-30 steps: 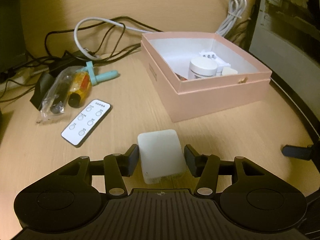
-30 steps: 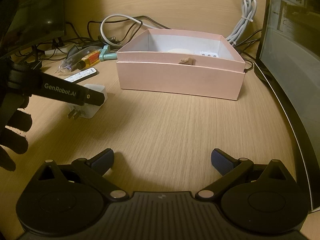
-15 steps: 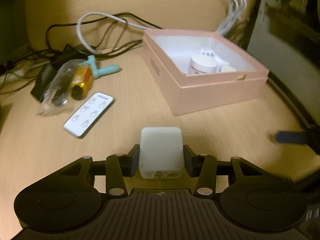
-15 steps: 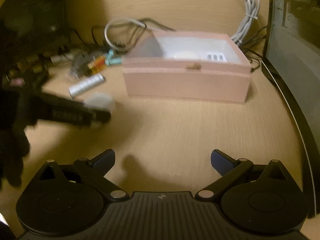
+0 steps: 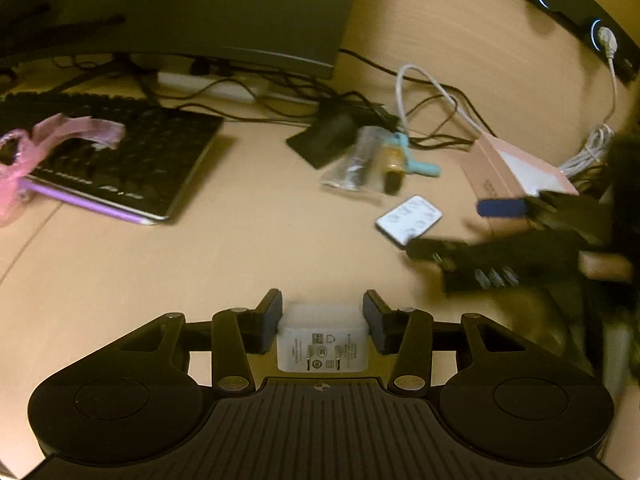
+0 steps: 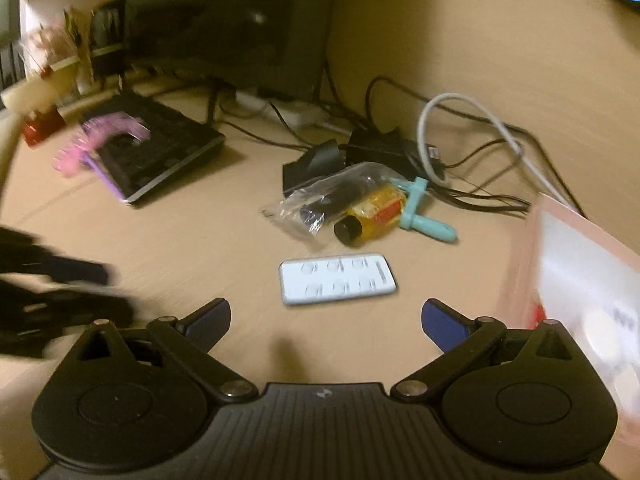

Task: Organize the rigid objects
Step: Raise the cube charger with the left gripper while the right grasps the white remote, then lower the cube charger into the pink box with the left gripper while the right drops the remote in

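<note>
My left gripper is shut on a white plug adapter and holds it above the wooden desk. My right gripper is open and empty, low over the desk just in front of a white remote; it shows blurred at the right of the left wrist view. The pink box stands at the right, blurred, with white items inside. A plastic bag with a dark item, a yellow bottle and a teal tool lie beyond the remote.
A black keyboard with a pink ribbon lies at the left under a monitor. Black and white cables and a power strip run along the back wall.
My left gripper closed on the plug adapter, lifted it and swung left, away from the pink box. My right gripper swung left toward the remote.
</note>
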Available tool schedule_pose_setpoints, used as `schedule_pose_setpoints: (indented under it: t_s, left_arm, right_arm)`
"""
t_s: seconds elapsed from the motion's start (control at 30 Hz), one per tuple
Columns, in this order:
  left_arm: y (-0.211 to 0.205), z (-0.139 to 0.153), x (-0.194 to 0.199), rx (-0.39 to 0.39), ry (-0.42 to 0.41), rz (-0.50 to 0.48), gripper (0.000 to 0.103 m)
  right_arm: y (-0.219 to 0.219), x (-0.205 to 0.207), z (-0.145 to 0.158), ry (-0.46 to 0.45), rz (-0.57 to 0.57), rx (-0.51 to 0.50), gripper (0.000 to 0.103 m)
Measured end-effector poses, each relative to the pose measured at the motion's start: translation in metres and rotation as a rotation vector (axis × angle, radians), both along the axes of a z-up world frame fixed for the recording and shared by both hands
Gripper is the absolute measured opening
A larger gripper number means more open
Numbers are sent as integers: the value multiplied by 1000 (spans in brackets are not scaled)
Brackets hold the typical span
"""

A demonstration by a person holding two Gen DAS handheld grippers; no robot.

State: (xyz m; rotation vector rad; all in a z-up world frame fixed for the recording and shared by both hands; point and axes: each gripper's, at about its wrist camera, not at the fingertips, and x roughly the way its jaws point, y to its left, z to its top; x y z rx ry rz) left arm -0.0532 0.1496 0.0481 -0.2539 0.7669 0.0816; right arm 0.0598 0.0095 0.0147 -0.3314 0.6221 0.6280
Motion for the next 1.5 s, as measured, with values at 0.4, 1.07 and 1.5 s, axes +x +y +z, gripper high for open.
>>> schedule_pose_setpoints:
  t_s: [0.4, 1.07, 1.5]
  left_arm:
    - [-15, -19, -14, 96, 66, -100, 50]
    - [-103, -13, 23, 80, 71, -516, 49]
    - [-174, 64, 94, -6, -80, -725, 49]
  right_arm:
    - [21, 45, -28, 91, -27, 14, 88]
    - [-117, -78, 19, 49, -217, 10, 88]
    - [-198, -129, 38, -33, -488, 78, 88]
